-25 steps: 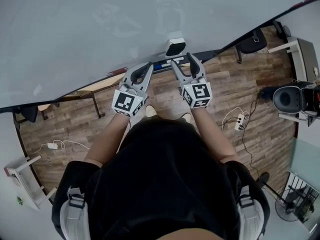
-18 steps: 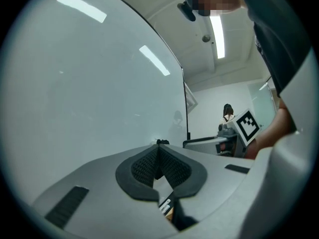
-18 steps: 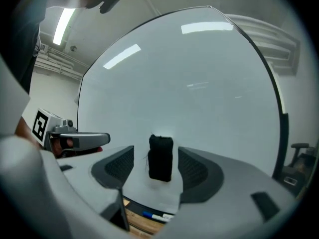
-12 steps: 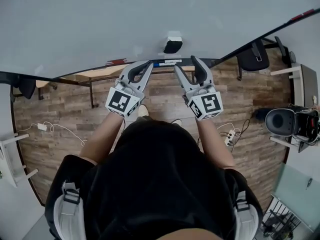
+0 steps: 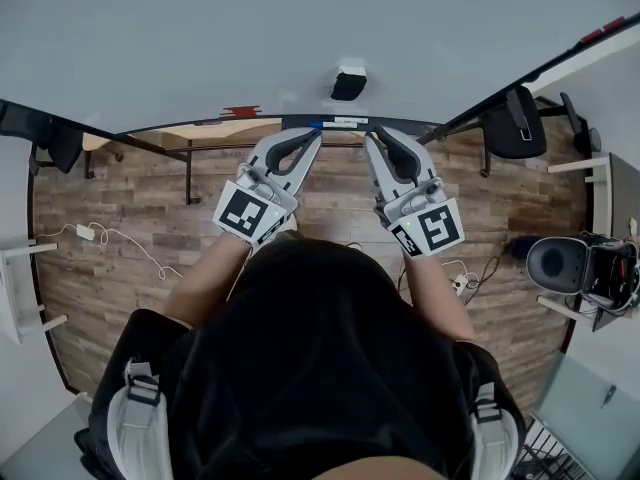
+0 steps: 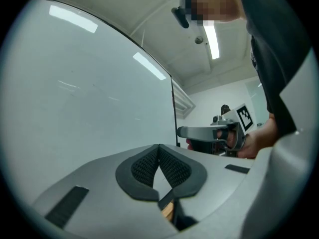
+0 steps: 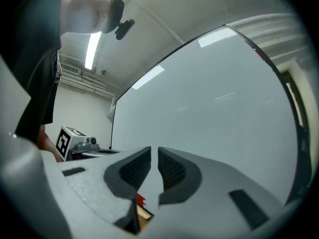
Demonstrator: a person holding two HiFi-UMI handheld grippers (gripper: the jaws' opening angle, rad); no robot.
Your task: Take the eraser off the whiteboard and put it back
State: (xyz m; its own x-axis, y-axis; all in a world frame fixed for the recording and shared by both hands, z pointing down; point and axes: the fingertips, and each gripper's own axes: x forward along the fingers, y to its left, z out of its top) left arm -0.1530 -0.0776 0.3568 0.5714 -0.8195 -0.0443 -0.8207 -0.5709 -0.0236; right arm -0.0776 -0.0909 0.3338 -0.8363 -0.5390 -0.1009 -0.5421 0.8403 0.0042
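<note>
A small black and white eraser (image 5: 348, 81) clings to the whiteboard (image 5: 200, 38), above the board's lower rail. Both grippers point at the board just below the eraser, apart from it. My left gripper (image 5: 315, 136) is shut, its pads meeting tip to tip with nothing held (image 6: 159, 146). My right gripper (image 5: 378, 136) sits to the eraser's lower right. Its jaws are closing, with a narrow slit left between the pads (image 7: 154, 148) and nothing in it. The eraser is not in either gripper view; both show only the bare board (image 7: 214, 98).
A marker (image 5: 335, 123) lies on the board's rail, with a red item (image 5: 240, 111) further left. On the wooden floor stand a black office chair (image 5: 515, 118), a round grey appliance (image 5: 560, 263) at right, cables (image 5: 90, 233) and a white table (image 5: 20, 288) at left.
Both grippers have risen and moved closer to the board. The right jaws went from wide open to nearly closed. The left jaws stayed shut.
</note>
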